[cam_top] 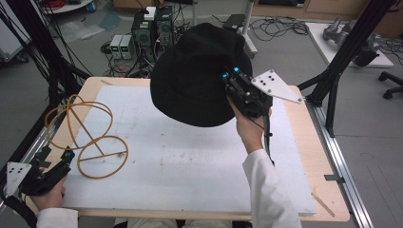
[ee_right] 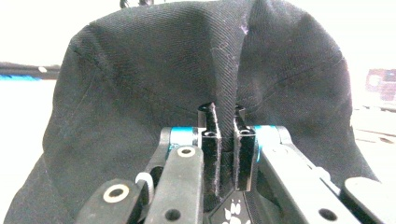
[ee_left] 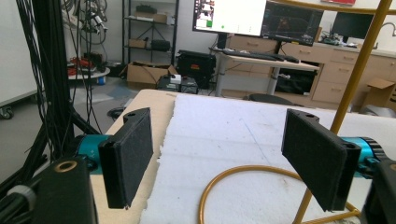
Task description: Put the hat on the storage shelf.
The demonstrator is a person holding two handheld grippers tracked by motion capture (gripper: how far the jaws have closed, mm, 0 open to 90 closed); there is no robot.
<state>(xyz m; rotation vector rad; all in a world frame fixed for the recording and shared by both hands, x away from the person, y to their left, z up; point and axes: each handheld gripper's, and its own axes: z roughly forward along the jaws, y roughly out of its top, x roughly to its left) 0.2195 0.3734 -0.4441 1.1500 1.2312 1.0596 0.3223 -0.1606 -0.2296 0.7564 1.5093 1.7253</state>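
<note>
A black fabric hat [cam_top: 195, 76] hangs in the air over the far middle of the table, held up by my right gripper [cam_top: 228, 81], which is shut on a pinched fold of it. In the right gripper view the hat [ee_right: 140, 84] spreads out behind the jaws, and the right gripper [ee_right: 227, 116] clamps the fold between its pads. A yellow wire stand [cam_top: 88, 130] of curved hoops sits at the table's left. My left gripper [cam_top: 66, 159] rests at the near left corner beside the stand's base ring. In the left gripper view the left gripper [ee_left: 224, 158] stands open, with the yellow stand [ee_left: 247, 175] between and beyond its jaws, untouched.
A white foam sheet [cam_top: 190, 161] covers most of the wooden table [cam_top: 309, 142]. Black frame posts [cam_top: 340, 61] rise at the right and left sides. Computers and cables [cam_top: 142, 33] lie on the floor beyond the far edge.
</note>
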